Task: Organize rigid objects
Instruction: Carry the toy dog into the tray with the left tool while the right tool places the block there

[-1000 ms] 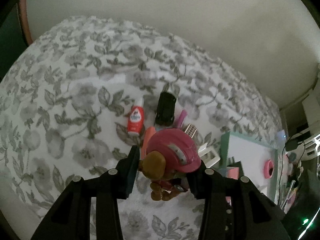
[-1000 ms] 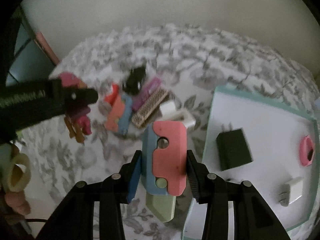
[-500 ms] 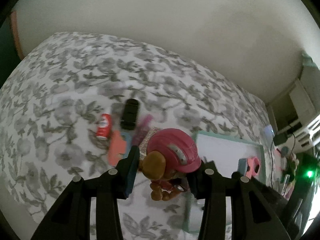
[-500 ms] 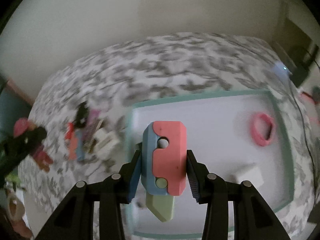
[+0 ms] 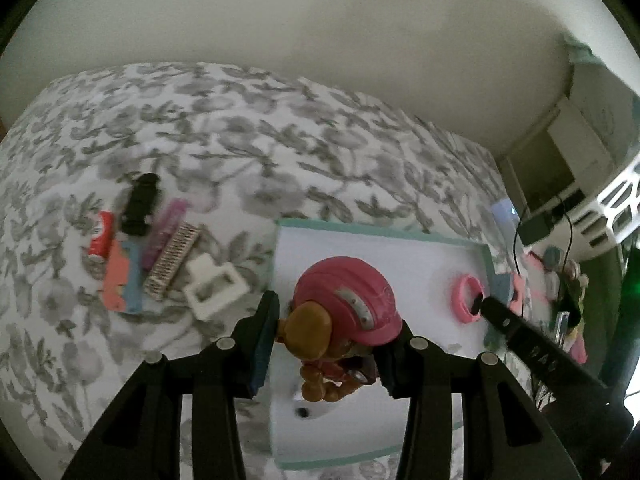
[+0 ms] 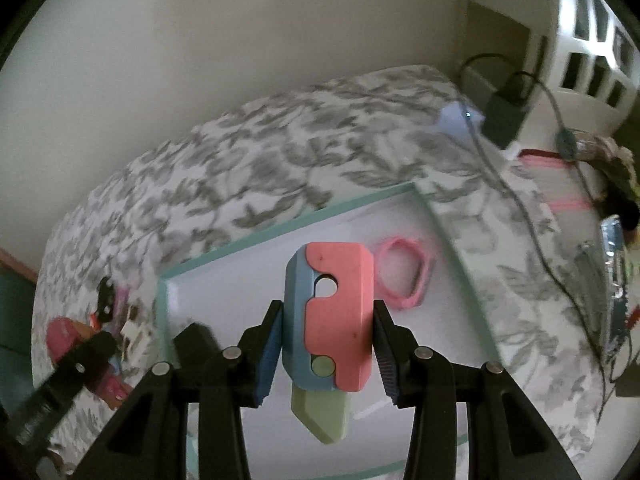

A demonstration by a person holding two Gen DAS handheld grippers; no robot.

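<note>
Left wrist view showed the left gripper (image 5: 326,344) pinching a figurine (image 5: 344,320) above the tray (image 5: 380,234); the right gripper (image 6: 324,354) clamped a toy knife (image 6: 330,328) there. Farther left, a pile (image 5: 152,256) on the bedspread (image 5: 280,140) awaited sorting; a pink ring (image 5: 466,298) was already in.

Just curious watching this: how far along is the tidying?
Partly done. A pink ring already lies in the tray. The left gripper holds a figurine and the right gripper a toy knife over it. A small pile remains on the bedspread.
</note>
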